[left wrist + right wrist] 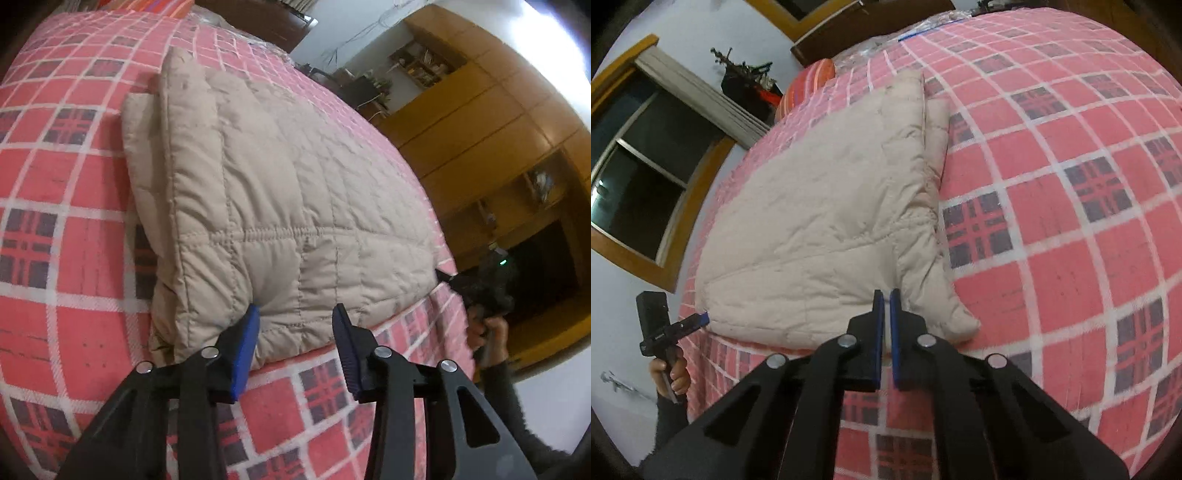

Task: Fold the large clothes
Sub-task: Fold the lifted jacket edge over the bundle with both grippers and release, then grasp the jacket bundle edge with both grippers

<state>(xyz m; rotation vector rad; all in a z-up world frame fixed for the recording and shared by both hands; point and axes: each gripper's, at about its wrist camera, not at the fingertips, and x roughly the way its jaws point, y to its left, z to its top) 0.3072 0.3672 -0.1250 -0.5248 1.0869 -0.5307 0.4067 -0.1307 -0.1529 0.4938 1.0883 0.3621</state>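
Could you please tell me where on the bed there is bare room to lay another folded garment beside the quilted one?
The widest free patch of the red plaid bedspread borders the side of the folded beige quilted coat that shows on the right in the right wrist view. The near edge is crowded: the left tongs and right tongs both work there.

The folded jacket (280, 206) lay on the bed (66, 177) along its near edge, both grippers at that edge.
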